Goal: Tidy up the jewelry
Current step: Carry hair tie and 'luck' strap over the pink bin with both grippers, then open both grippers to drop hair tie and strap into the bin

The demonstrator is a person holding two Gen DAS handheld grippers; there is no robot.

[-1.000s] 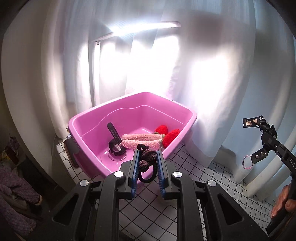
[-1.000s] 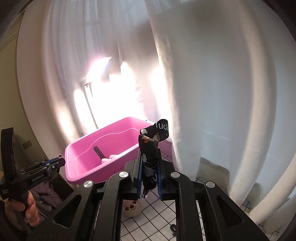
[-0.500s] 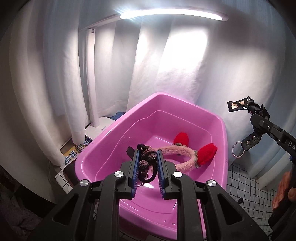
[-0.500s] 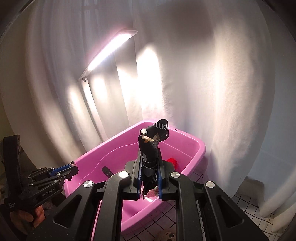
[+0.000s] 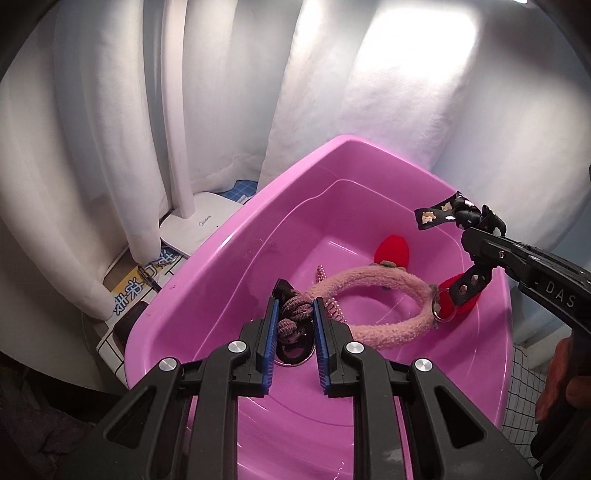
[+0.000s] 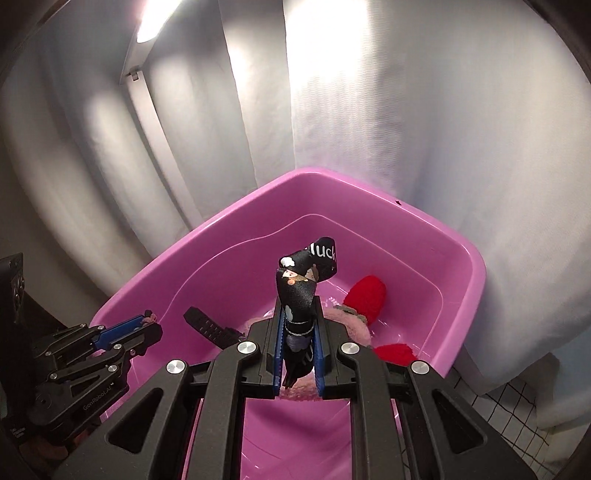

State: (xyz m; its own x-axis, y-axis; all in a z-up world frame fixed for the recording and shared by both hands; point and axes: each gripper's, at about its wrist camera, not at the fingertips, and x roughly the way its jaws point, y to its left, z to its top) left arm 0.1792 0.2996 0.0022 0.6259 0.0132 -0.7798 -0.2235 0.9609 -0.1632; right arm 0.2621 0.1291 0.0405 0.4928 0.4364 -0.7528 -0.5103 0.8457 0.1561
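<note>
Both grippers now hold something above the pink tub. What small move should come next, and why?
Probably open the left gripper and let the hair tie drop. It already hangs over the pink tub, above the fuzzy headband and watch. The right gripper, clamping the black strap, could release afterwards.

White curtains point(image 5: 332, 110) hang in folds behind; white lamp base point(image 5: 201, 227) with upright stem at left; lit lamp bar point(image 6: 155, 18) overhead; black-gridded white tabletop point(image 6: 513, 406) below.

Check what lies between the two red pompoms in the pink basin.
In the left wrist view, the fuzzy pink headband arcs between the red pompoms inside the pink basin, partly hidden by the right hand-held gripper's keychain strap.
</note>
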